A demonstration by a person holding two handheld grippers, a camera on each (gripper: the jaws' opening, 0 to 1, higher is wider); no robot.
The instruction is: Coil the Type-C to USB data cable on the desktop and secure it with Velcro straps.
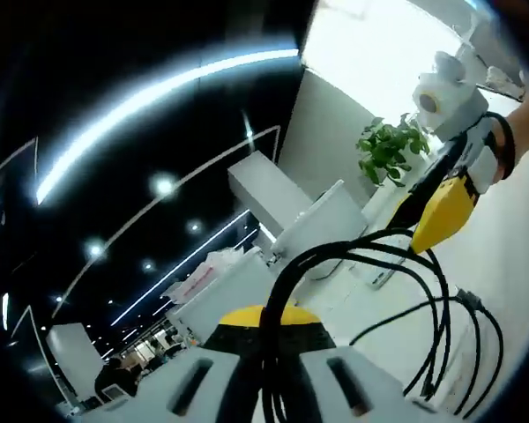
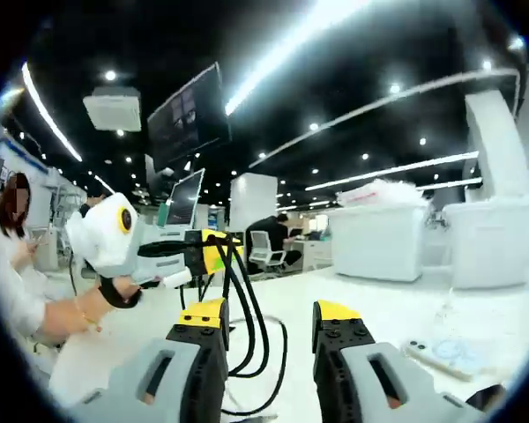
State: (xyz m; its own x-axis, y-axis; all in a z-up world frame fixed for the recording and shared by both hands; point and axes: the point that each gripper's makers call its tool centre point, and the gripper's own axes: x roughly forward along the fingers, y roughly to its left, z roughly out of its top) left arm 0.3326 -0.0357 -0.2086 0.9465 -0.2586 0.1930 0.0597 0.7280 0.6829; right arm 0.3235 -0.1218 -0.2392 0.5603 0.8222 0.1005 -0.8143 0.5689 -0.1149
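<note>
The black data cable rises between the jaws of my left gripper, which is shut on it. From there it arcs right towards the yellow tip of my right gripper, and several loops hang below over the white desktop. In the right gripper view, the left gripper holds the cable up, with its loops dangling just left of my right gripper. The right jaws stand apart with nothing between them. I cannot tell whether the right tip touches the cable.
A phone lies on the desktop at the right. White bins stand at the back. A potted plant sits at the far edge. A person's hand holds the left gripper.
</note>
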